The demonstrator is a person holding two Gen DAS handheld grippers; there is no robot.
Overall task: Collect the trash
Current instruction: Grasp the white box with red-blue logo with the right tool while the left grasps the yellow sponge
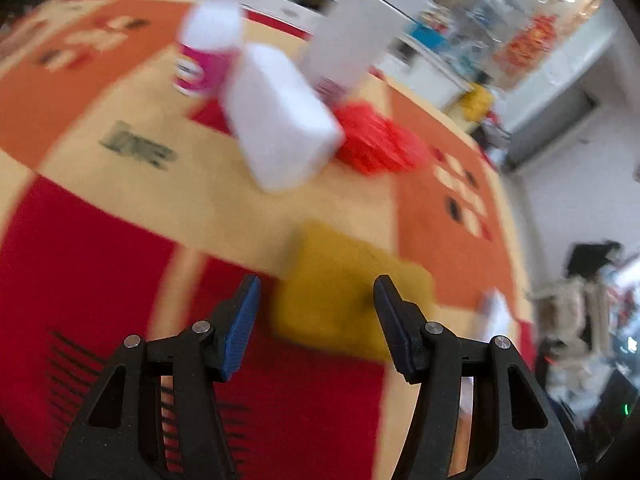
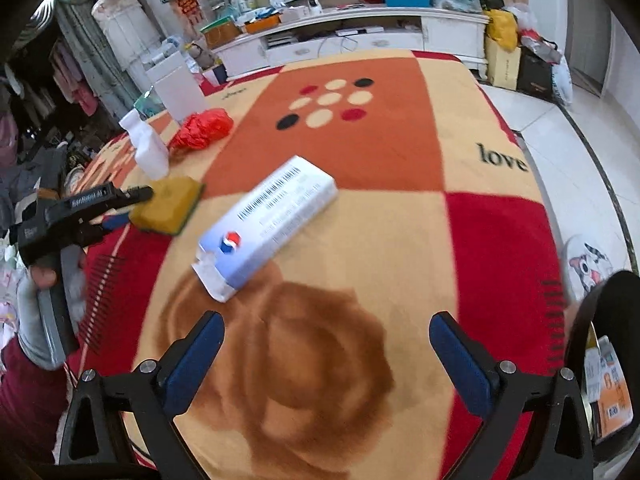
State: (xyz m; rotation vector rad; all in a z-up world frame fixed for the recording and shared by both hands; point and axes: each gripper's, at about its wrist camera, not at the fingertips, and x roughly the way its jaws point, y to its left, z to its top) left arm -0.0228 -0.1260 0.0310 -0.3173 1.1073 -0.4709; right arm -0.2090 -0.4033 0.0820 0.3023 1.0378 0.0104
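At the far left of the right wrist view, the left gripper point(image 2: 138, 200) reaches the yellow sponge point(image 2: 168, 210) lying on the blanket-covered table point(image 2: 400, 240). Its jaws stand partly apart on either side of the sponge; whether the pads press it I cannot tell. The sponge looks soft and light, so a squeeze across its flat sides should hold. Just beyond stand a white bottle point(image 2: 146, 148) and a crumpled red plastic bag point(image 2: 204, 128): flimsy, best pinched at a bunched fold. Mid-table lies the white cardboard box point(image 2: 268, 224), torn open at its near end, probably empty and crushable; take it across its narrow width. The right gripper point(image 2: 326, 340) hovers wide apart, holding nothing.
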